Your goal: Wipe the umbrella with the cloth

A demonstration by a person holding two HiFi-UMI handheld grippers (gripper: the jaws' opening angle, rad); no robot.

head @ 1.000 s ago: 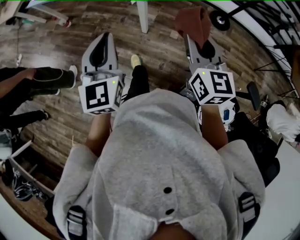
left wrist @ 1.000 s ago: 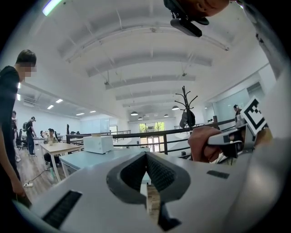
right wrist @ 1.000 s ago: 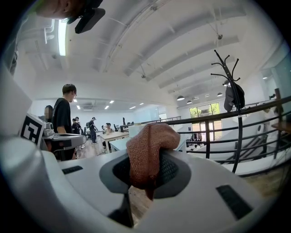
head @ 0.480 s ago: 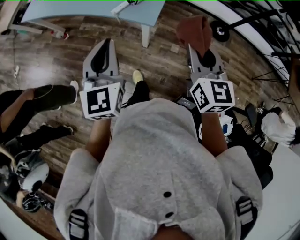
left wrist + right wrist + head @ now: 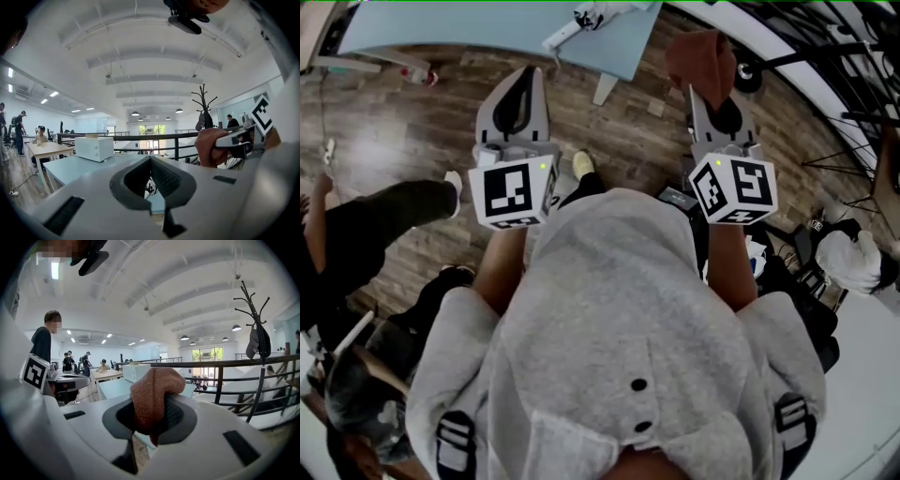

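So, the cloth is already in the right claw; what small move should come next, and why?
Probably carry it on toward the pale blue table ahead. The right claw is shut on the cloth, the left claw is shut and empty, and no umbrella shows clearly yet.

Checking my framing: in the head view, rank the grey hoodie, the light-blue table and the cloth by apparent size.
1. grey hoodie, nearest the camera
2. light-blue table, cut by the frame
3. cloth

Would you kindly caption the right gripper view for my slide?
Right gripper shut on a rust-brown cloth, black railing beyond.
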